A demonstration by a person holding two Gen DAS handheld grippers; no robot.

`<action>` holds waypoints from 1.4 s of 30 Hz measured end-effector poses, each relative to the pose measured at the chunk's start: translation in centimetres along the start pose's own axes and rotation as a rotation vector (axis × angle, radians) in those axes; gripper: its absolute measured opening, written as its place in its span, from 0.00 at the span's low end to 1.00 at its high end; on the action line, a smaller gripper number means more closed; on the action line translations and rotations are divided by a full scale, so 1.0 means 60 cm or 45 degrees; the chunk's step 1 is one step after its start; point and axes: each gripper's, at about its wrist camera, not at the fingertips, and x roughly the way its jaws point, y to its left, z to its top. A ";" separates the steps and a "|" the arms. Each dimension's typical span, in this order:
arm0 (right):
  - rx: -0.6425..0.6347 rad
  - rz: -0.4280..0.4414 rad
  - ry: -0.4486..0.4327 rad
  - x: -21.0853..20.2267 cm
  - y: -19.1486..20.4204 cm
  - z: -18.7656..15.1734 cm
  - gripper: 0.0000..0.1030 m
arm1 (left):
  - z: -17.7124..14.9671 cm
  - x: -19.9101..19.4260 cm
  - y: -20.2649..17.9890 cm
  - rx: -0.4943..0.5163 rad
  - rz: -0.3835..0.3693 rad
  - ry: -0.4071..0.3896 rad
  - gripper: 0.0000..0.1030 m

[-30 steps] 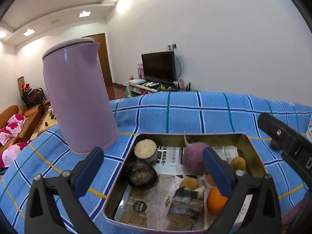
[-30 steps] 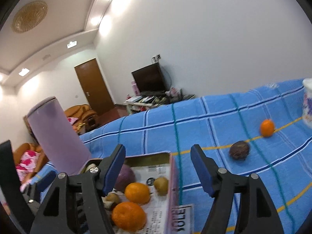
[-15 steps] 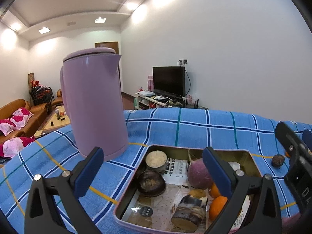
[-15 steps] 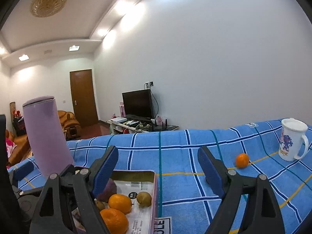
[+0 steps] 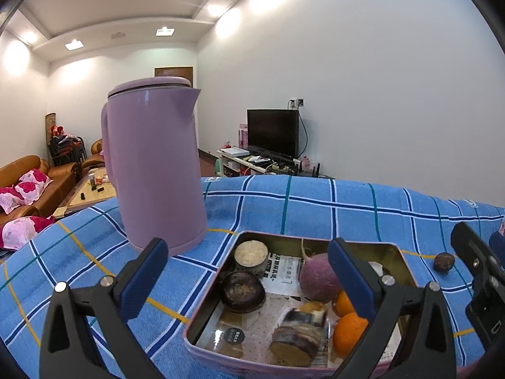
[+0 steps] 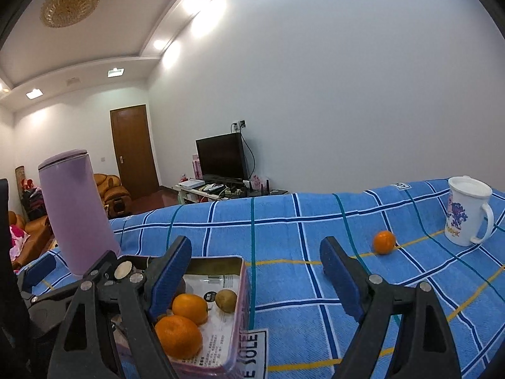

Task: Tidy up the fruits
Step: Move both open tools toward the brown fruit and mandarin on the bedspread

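A shallow metal tin point(image 5: 318, 242) sits on the blue checked cloth and holds a purple radish point(image 5: 318, 275), two oranges point(image 5: 349, 331), a dark round fruit point(image 5: 242, 290) and cut root pieces. In the right wrist view the tin point(image 6: 241, 287) shows two oranges point(image 6: 189, 309) and a kiwi point(image 6: 226, 300). A loose orange point(image 6: 383, 242) lies on the cloth to the right. A dark fruit point(image 5: 443, 261) lies right of the tin. My left gripper point(image 5: 246, 278) is open and empty over the tin. My right gripper point(image 6: 255, 281) is open and empty at the tin's right edge.
A tall lilac kettle point(image 5: 151, 164) stands left of the tin, also in the right wrist view point(image 6: 74, 208). A white printed mug point(image 6: 467, 210) stands at the far right. A TV, a door and sofas are beyond the table.
Both grippers have tilted up and drawn back from the tin. The right view has swung right, bringing the mug into sight. Both stay open and empty.
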 end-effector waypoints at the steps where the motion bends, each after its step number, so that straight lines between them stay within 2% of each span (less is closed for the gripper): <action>1: -0.004 0.000 0.003 0.000 0.001 -0.001 0.82 | -0.001 -0.001 -0.002 0.004 -0.003 -0.002 1.00; 11: -0.031 -0.033 0.027 -0.017 -0.015 -0.004 0.82 | -0.008 -0.021 -0.020 0.020 -0.033 0.005 1.00; 21: -0.135 -0.056 0.041 -0.042 -0.061 -0.004 0.82 | -0.019 -0.041 -0.046 0.046 -0.066 0.042 1.00; 32: -0.193 -0.088 0.056 -0.060 -0.152 0.004 0.82 | -0.029 -0.062 -0.098 0.087 -0.140 0.063 1.00; 42: -0.177 -0.200 0.109 -0.055 -0.258 0.018 0.82 | -0.036 -0.079 -0.181 0.184 -0.239 0.097 1.00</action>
